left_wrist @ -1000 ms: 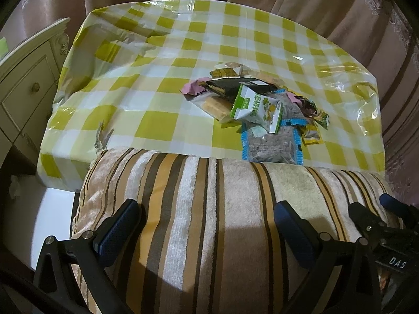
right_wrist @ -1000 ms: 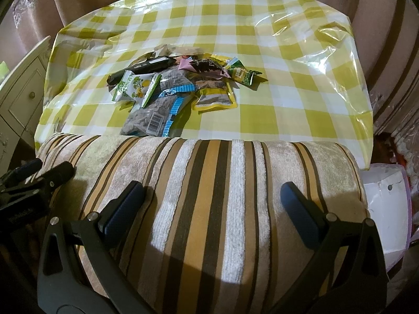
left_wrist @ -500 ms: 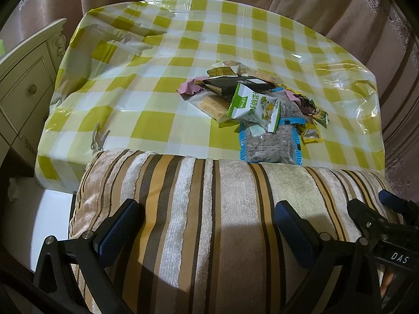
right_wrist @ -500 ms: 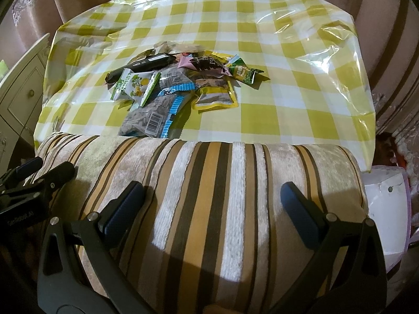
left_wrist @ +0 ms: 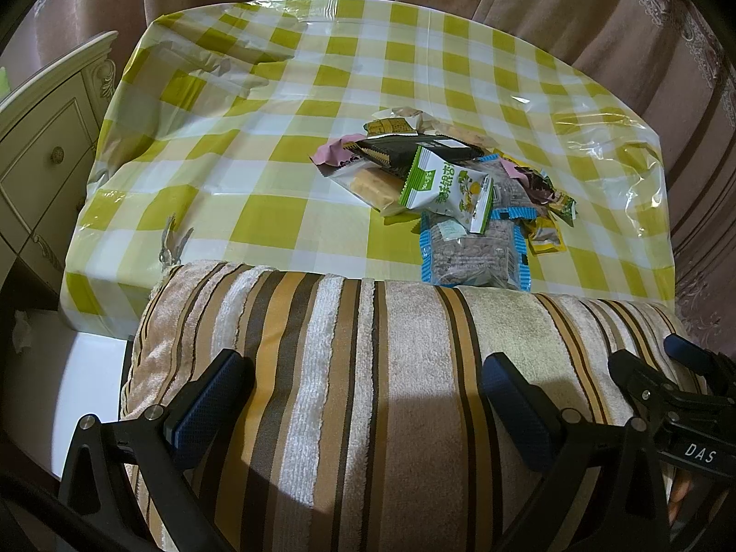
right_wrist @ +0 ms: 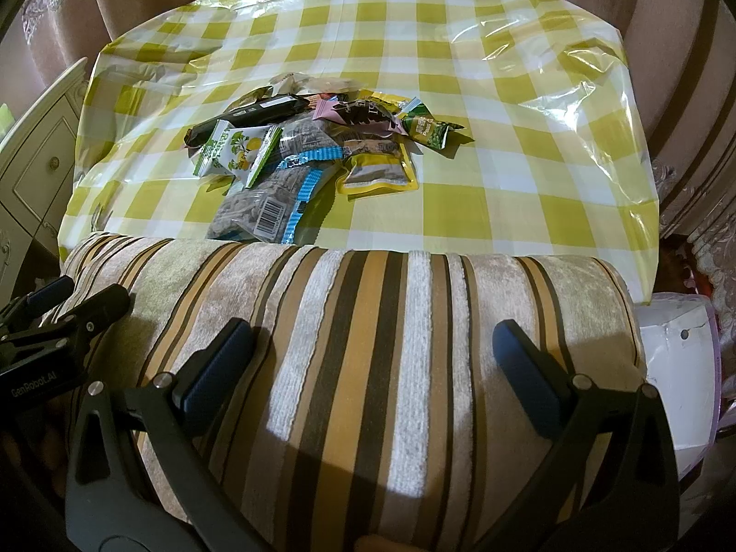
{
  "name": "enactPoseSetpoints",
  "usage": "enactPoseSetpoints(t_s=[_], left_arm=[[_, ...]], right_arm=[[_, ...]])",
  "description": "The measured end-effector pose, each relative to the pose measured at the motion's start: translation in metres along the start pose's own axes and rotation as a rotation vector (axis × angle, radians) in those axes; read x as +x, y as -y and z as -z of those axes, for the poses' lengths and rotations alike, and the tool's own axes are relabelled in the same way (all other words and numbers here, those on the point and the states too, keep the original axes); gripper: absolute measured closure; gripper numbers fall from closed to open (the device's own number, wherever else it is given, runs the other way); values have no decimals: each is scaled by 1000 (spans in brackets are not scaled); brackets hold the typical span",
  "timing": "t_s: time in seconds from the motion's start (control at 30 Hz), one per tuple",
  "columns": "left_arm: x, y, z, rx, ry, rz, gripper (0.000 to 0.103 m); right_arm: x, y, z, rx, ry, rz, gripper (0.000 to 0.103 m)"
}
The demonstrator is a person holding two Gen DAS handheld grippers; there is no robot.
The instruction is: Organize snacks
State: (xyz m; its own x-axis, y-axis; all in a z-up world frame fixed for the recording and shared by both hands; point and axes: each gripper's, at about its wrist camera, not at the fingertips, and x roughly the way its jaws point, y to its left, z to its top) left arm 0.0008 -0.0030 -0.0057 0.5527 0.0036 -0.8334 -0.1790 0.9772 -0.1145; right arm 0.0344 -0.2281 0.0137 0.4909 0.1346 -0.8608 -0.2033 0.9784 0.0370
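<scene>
Above the striped cushion [left_wrist: 368, 391], both hand-held grippers [left_wrist: 368, 395] [right_wrist: 372, 359] stay wide open, seemingly barely shifted.

You can read "DAS" in white on the black body of the right gripper [left_wrist: 690, 368], which shows at the right edge of your left wrist view. "GenRobot.AI" stands in white on the left gripper [right_wrist: 64, 313] at the left edge of your right wrist view. A barcode label sits on the blue-edged clear packet [right_wrist: 267, 202] nearest the table's near edge; its digits are too small to read. The green-and-white packet [left_wrist: 444, 188] carries printed characters you cannot make out.
</scene>
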Motion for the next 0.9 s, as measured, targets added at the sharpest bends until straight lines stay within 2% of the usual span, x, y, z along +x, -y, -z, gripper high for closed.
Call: enactPoseSetpoints(t_s=[0.9], left_arm=[[0, 0, 0, 0, 0, 0, 0]], right_arm=[[1, -1, 1, -3, 0, 5, 0]])
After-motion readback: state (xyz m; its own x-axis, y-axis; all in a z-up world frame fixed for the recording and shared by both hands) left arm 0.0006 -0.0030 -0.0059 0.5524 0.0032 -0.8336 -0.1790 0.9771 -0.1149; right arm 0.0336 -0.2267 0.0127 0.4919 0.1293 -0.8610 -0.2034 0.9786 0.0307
